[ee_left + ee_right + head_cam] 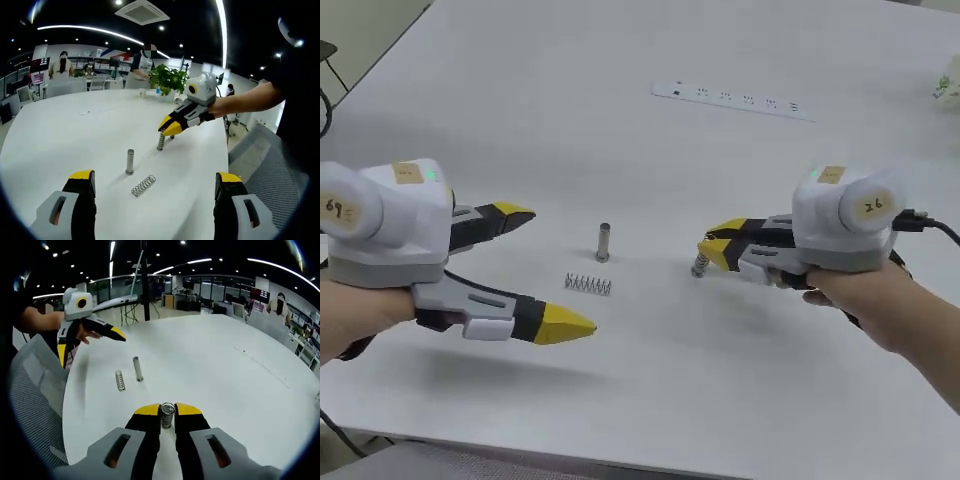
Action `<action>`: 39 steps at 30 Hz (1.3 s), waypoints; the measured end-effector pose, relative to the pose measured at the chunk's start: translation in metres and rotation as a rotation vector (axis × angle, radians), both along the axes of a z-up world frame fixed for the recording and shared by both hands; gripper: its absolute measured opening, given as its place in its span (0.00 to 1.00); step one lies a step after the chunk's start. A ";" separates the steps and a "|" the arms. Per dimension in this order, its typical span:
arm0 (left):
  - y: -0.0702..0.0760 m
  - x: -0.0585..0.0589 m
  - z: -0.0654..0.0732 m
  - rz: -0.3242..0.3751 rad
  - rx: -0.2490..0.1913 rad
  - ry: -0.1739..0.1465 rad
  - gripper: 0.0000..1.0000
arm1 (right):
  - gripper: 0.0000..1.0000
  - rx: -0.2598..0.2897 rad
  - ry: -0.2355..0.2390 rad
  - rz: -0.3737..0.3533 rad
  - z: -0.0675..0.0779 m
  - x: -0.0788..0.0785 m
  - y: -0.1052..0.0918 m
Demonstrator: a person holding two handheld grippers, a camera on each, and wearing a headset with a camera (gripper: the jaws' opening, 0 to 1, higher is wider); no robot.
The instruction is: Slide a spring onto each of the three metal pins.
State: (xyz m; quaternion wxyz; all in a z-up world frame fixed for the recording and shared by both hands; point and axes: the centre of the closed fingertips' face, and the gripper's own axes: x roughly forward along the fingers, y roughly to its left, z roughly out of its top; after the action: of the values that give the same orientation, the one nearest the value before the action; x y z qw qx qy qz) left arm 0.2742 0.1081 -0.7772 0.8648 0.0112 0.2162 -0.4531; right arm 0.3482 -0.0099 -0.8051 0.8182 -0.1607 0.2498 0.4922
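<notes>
a wide white table [620,60] takes up most of the head view, with a few small parts on it. a grey mesh chair [260,155] sits at its edge, at 3 o'clock in the left gripper view. a leafy plant [167,77] stands at the far end at 12 o'clock, with people [62,62] beyond it.

the left gripper [538,268] hangs above the table at 9 o'clock in the head view. its yellow-tipped jaws are spread wide apart with nothing between them. the right gripper [718,250] is at 3 o'clock, low over the table, its jaws drawn in on the held spring [701,266]. the right gripper view shows that coil pinched upright between the two yellow tips.

a white power strip [733,100] lies flat at 1 o'clock, well apart from the work.

a metal pin [604,242] stands upright near the middle of the table, bare, between the two grippers. the held spring stands on end at 3 o'clock from that pin, near it but apart, with its lower end down at the table top. i cannot tell whether another pin runs up inside it. the loose spring [588,285] lies on its side at 7 o'clock from the pin, just beside it and not touching, in front of the left gripper's open jaws.
</notes>
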 end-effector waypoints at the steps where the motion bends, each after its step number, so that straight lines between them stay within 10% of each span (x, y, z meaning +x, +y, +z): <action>1: 0.000 0.000 0.000 -0.001 -0.001 0.001 0.97 | 0.08 -0.003 0.008 0.000 -0.002 0.000 0.000; 39: -0.001 0.000 0.007 0.002 -0.011 -0.007 0.97 | 0.20 0.061 0.012 -0.018 0.018 -0.012 -0.003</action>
State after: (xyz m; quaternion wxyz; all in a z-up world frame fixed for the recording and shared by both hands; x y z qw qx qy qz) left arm 0.2744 0.1073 -0.7699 0.8659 0.0080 0.2108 -0.4535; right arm 0.3364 -0.0133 -0.7869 0.8256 -0.1303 0.2409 0.4934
